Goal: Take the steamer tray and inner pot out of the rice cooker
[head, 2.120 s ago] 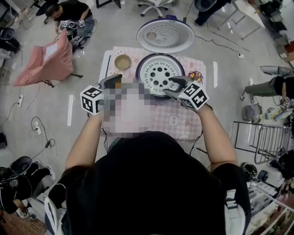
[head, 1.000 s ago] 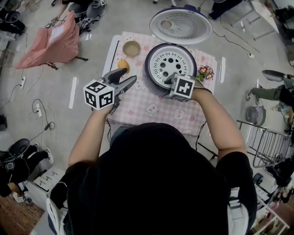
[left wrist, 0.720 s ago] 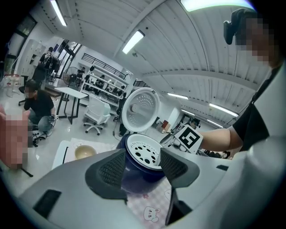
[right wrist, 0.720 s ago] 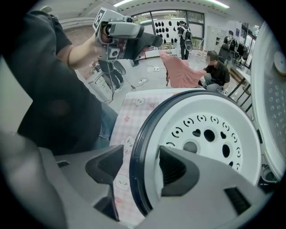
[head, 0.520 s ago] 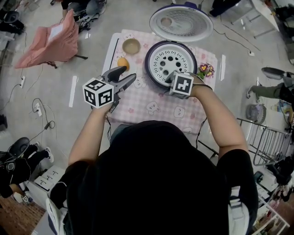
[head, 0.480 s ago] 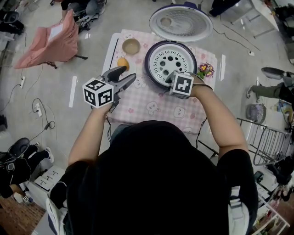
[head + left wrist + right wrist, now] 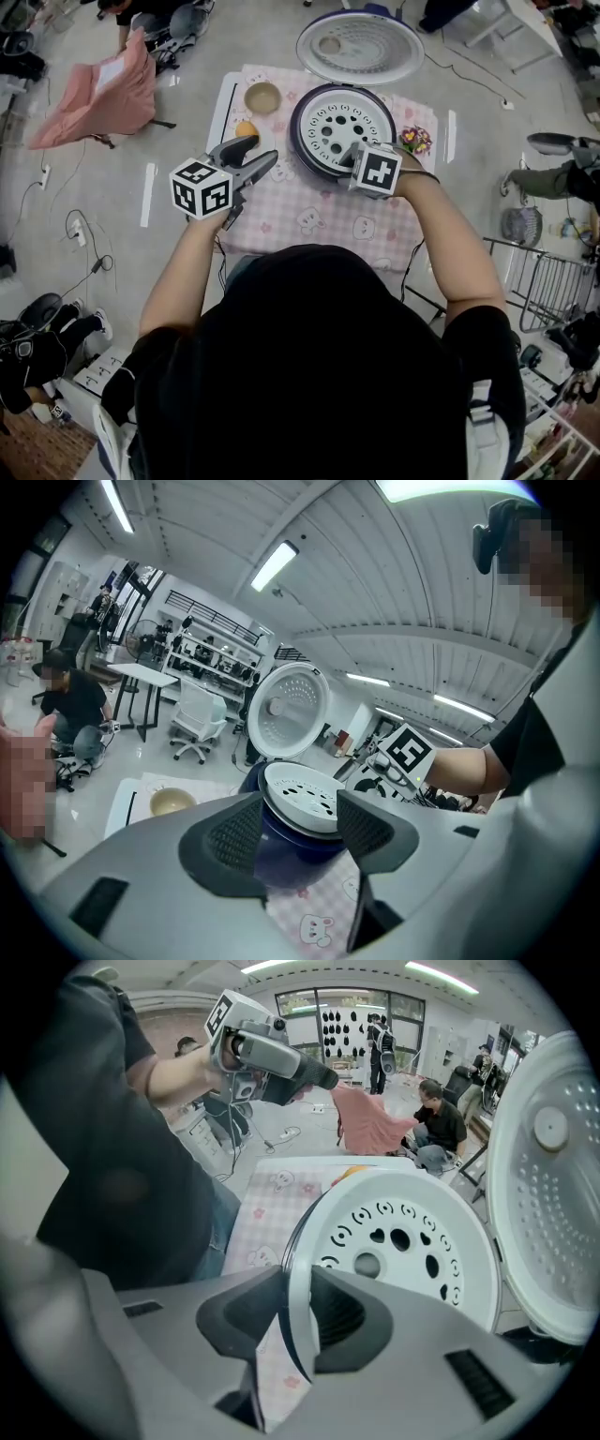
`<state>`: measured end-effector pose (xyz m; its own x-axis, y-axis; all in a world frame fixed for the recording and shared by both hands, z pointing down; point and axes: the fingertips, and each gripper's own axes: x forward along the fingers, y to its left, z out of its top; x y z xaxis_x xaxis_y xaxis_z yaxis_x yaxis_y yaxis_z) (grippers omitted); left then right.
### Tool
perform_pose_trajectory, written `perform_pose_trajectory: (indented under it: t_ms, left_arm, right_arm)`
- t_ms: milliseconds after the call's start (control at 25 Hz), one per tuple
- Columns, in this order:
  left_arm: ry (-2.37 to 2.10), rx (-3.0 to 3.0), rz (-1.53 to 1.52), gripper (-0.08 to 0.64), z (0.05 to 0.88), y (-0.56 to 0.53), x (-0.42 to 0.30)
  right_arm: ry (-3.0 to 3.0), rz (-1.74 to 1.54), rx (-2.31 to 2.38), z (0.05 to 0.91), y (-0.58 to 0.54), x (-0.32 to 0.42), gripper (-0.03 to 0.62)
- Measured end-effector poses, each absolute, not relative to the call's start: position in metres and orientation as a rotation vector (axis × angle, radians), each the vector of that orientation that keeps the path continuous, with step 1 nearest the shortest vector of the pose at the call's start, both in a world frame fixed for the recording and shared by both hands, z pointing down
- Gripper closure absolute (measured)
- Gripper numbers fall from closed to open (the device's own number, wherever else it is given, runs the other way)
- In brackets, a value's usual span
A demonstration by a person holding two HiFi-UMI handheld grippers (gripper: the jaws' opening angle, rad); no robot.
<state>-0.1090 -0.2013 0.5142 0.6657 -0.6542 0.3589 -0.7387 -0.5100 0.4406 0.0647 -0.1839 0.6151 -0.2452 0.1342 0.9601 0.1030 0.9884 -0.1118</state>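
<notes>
Jaws of right gripper [image 7: 295, 1312], wide a second ago, closing onto steamer tray [image 7: 441, 1274] rim; lift-out starting. Left gripper [image 7: 298, 827] spread, empty.

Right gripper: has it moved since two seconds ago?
Yes. The right gripper has moved in toward the rice cooker. Its marker cube sat clear of the near rim and now overlaps it. The jaws are closing on the steamer tray edge.

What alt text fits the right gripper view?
The right gripper has its jaws closing on the near rim of a white round perforated plastic steamer tray, above a pink checked tablecloth. The rice cooker's open white lid stands at the right edge, and the left gripper is held at upper left.
</notes>
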Motion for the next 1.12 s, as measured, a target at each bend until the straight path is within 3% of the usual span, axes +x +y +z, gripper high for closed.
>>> perform_pose_trajectory:
  t_ms: [160, 1120]
  left_arm:
    - [-1.063, 2.324, 0.199, 0.308, 0.511, -0.202, -0.107]
    - [-0.988, 2.398, 0.245, 0.308, 0.493, -0.199, -0.087]
  right_arm:
    - [-1.857, -0.010, -0.144, 0.605, -0.186, 0.059, 0.536]
    - [-1.915, -0.172, 0.030, 0.548, -0.193, 0.065, 0.555]
